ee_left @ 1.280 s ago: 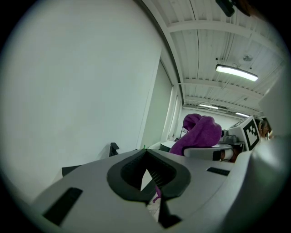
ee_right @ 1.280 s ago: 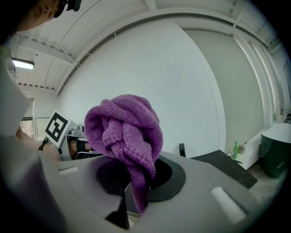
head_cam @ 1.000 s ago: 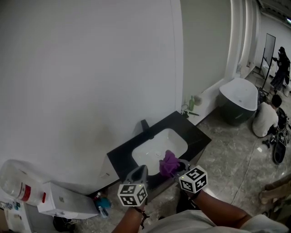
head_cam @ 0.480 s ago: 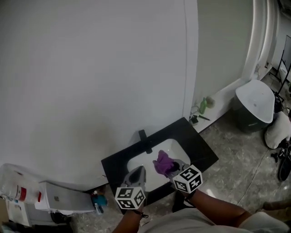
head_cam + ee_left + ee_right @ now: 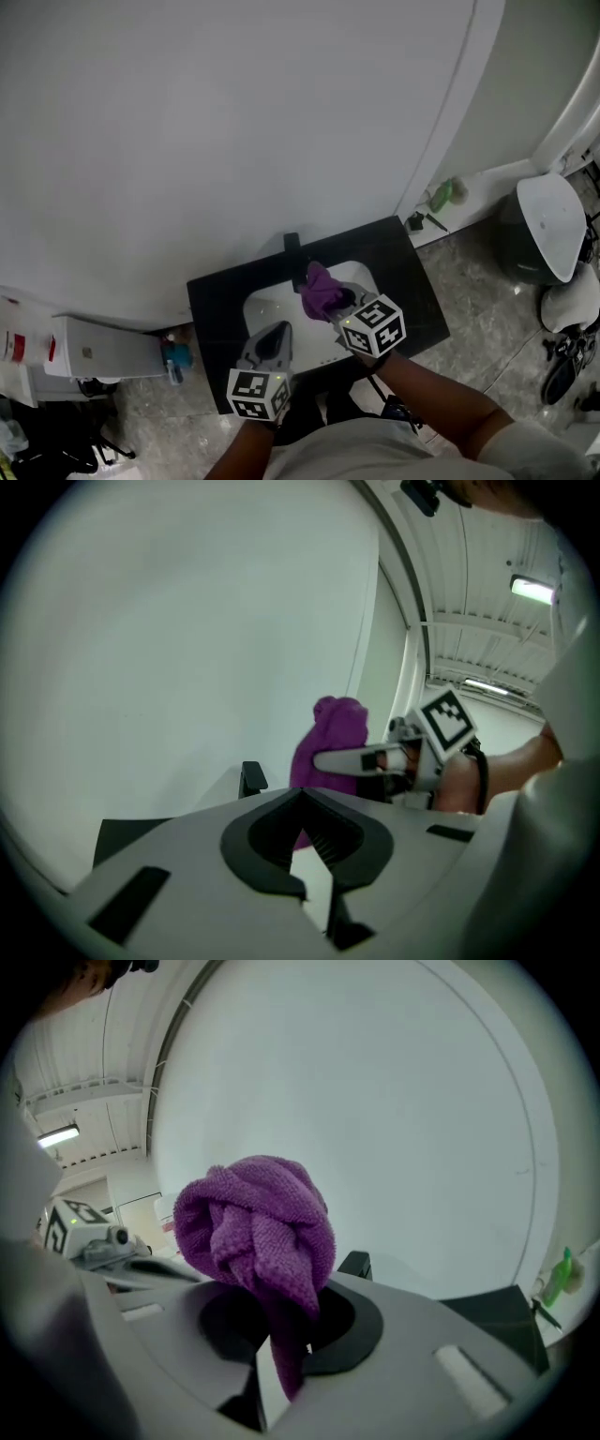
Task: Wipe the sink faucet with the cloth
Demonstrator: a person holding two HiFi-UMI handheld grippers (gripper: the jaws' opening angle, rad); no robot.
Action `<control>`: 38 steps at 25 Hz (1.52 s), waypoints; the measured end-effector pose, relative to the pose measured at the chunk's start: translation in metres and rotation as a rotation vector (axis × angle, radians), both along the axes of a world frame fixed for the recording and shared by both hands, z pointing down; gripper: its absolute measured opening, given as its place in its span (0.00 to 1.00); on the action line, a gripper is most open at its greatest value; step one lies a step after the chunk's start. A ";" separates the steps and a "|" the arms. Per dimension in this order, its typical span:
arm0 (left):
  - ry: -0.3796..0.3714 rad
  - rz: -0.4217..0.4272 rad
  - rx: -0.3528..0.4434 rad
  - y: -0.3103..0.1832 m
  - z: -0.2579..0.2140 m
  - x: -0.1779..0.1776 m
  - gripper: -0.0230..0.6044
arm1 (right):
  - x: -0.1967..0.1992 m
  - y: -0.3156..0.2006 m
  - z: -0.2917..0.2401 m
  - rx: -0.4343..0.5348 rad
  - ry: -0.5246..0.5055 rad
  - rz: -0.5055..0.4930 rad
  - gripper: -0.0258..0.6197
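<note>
A black faucet [image 5: 296, 262] stands at the back of a white sink [image 5: 272, 309] set in a black counter [image 5: 412, 281]. My right gripper [image 5: 339, 298] is shut on a bunched purple cloth [image 5: 322, 289], held over the basin right beside the faucet; touching or not, I cannot tell. In the right gripper view the cloth [image 5: 258, 1227] bulges above the jaws [image 5: 281, 1354], with the faucet [image 5: 354, 1265] just behind. My left gripper [image 5: 275, 330] hovers at the sink's front edge, shut and empty. The left gripper view shows the faucet [image 5: 251, 778] and the cloth [image 5: 328, 742].
A white wall rises directly behind the counter. A green bottle [image 5: 442, 195] stands on a ledge to the right, with a dark tub [image 5: 548, 225] beyond it. A white box [image 5: 94, 349] and a blue item [image 5: 174, 358] sit on the floor at the left.
The right gripper has carried the purple cloth from the front of the basin back toward the faucet. The head view has tilted more steeply down. The left gripper stays near the front edge.
</note>
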State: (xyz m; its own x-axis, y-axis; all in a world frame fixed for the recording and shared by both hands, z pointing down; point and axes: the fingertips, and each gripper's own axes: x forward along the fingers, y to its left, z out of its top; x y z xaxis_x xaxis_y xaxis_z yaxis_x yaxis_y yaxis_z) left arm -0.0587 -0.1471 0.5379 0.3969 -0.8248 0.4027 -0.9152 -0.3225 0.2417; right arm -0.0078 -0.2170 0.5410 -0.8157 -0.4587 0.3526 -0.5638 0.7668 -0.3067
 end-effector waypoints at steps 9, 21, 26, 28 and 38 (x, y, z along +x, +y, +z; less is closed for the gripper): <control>0.043 -0.037 -0.062 -0.014 0.030 -0.026 0.05 | -0.069 -0.145 0.028 0.072 0.105 -0.024 0.12; 0.090 0.034 -0.096 -0.015 0.039 -0.037 0.05 | -0.050 -0.051 0.094 -0.111 0.115 -0.056 0.12; 0.082 0.041 -0.073 -0.021 0.031 -0.045 0.05 | -0.068 -0.148 0.061 -0.012 0.101 0.030 0.12; 0.086 0.047 -0.070 -0.024 0.031 -0.043 0.05 | -0.072 -0.158 0.076 -0.036 0.148 0.023 0.12; 0.123 0.067 -0.070 -0.037 0.037 -0.043 0.05 | -0.042 -0.022 0.134 -0.160 0.154 -0.015 0.12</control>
State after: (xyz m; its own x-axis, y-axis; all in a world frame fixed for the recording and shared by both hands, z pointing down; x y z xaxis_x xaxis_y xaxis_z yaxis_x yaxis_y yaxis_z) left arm -0.1020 -0.1839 0.5747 0.5003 -0.7663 0.4030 -0.8541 -0.3604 0.3751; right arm -0.0498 -0.2386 0.6748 -0.7527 -0.3756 0.5407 -0.6026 0.7238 -0.3361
